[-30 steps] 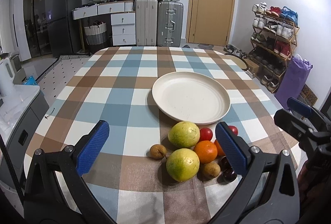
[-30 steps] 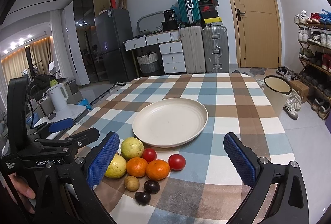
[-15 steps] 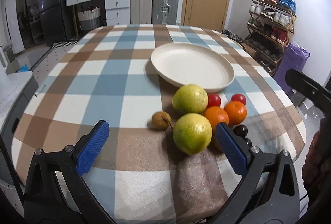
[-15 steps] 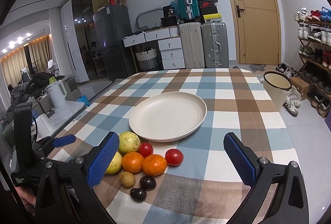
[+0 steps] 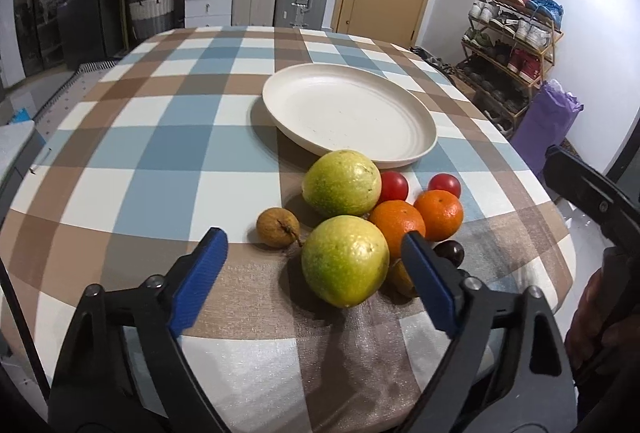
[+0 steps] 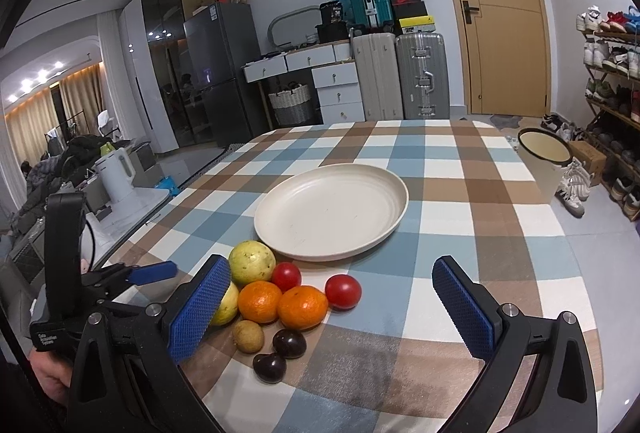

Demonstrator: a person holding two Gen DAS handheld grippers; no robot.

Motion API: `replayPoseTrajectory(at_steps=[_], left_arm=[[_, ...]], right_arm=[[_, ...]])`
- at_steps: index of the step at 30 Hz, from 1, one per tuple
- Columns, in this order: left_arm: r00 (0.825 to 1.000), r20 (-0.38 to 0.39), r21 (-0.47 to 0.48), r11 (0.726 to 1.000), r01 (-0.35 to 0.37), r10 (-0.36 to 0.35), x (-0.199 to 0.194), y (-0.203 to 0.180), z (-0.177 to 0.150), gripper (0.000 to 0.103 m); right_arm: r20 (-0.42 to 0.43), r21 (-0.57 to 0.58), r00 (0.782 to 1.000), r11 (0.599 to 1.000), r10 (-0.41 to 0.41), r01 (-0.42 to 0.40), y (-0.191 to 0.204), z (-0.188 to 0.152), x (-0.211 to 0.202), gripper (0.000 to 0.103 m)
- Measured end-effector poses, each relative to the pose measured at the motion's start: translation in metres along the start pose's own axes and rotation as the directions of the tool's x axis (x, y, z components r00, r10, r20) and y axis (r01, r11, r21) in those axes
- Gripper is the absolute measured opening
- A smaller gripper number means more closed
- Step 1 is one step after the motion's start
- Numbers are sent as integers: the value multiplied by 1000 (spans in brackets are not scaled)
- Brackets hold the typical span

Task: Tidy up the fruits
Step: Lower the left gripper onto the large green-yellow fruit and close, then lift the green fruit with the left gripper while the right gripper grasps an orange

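Note:
A pile of fruit lies on the checked table in front of a cream plate (image 5: 348, 113) (image 6: 332, 209). It holds two green-yellow guavas (image 5: 344, 261) (image 5: 340, 183), two oranges (image 5: 438, 213) (image 6: 302, 307), two red tomatoes (image 5: 394, 185) (image 6: 343, 291), small brown fruits (image 5: 278, 227) and dark round fruits (image 6: 289, 343). My left gripper (image 5: 316, 273) hangs low over the near guava, which sits between its blue fingers (image 5: 200, 273). The jaws are closing and the pads do not touch the guava. My right gripper (image 6: 332, 305) stands open above the table edge, nothing in it.
The plate is bare. The table edge runs close behind the fruit on the near side. A hand holding the right gripper shows at the right edge (image 5: 592, 313). Suitcases (image 6: 420, 77), drawers, a fridge and a shoe rack (image 5: 508, 33) line the room beyond.
My left gripper has sunk and tipped down toward the fruit pile, and its fingers have drawn closer together around the near guava. The right gripper has stayed nearly still.

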State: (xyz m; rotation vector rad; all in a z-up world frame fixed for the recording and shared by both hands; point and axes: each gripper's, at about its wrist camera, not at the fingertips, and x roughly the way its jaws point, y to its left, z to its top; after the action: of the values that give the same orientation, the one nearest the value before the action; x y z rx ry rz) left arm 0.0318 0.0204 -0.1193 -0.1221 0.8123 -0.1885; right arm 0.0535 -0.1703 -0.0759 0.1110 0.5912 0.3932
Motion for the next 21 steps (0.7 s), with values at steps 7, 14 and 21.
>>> replayPoseTrajectory(at_steps=[7,14,21], left_arm=[[993,-51,-30,994,105,-106,16,5,0,49],[995,-50,31,996,87,-86,15,-9,-5,45],[994,-53,12,995,100,-99,10,-8,-9,45]], right_arm=[[-9,3,1000,1000,25,-25,0,-3,3,103],[-31,39,997,997,73,-72,-3,-6,8,103],[-51,50,996,996,75,-73,-2,-8,14,103]])
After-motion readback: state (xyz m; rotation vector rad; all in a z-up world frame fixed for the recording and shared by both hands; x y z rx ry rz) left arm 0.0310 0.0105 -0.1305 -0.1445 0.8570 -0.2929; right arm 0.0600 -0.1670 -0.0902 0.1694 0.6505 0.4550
